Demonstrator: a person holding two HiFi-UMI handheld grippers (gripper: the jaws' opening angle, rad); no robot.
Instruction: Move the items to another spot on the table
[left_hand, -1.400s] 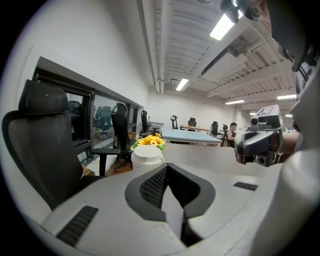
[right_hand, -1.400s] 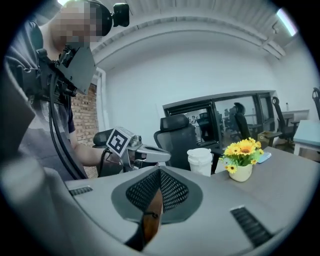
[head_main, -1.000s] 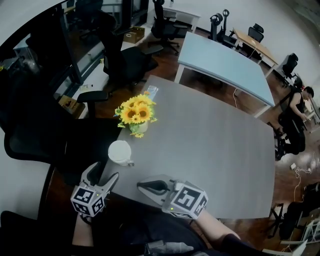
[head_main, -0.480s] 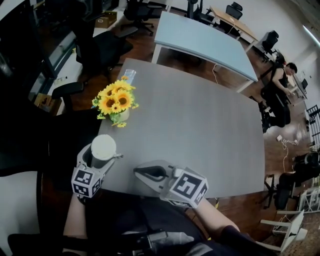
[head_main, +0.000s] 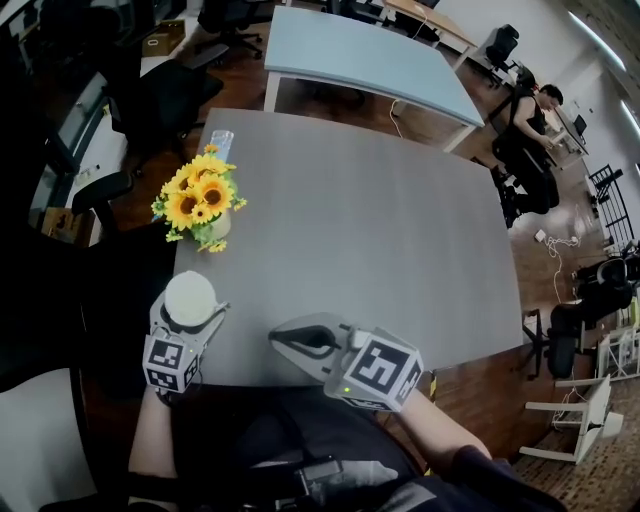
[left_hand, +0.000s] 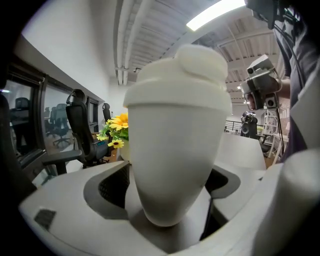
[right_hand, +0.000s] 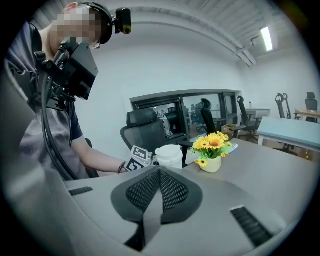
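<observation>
A white lidded cup (head_main: 190, 296) stands near the front left corner of the grey table (head_main: 380, 230). My left gripper (head_main: 188, 318) reaches around it; its jaws have just been opening. The cup (left_hand: 175, 125) fills the left gripper view, and a gap shows on each side between it and the pads of the left gripper (left_hand: 167, 182). A small pot of sunflowers (head_main: 198, 200) sits behind the cup. My right gripper (head_main: 285, 340) rests shut over the table's front edge, holding nothing. In the right gripper view, the right gripper (right_hand: 160, 171) points toward the cup (right_hand: 169, 155) and the flowers (right_hand: 212, 150).
A small clear object (head_main: 221, 140) lies at the table's far left corner. Black office chairs (head_main: 150, 100) crowd the left side. A light-blue table (head_main: 370, 55) stands beyond the grey one. A person (head_main: 530, 120) is at the far right.
My left gripper has moved forward from short of the cup to stand around it, jaws spread wider. The right gripper has barely shifted.
</observation>
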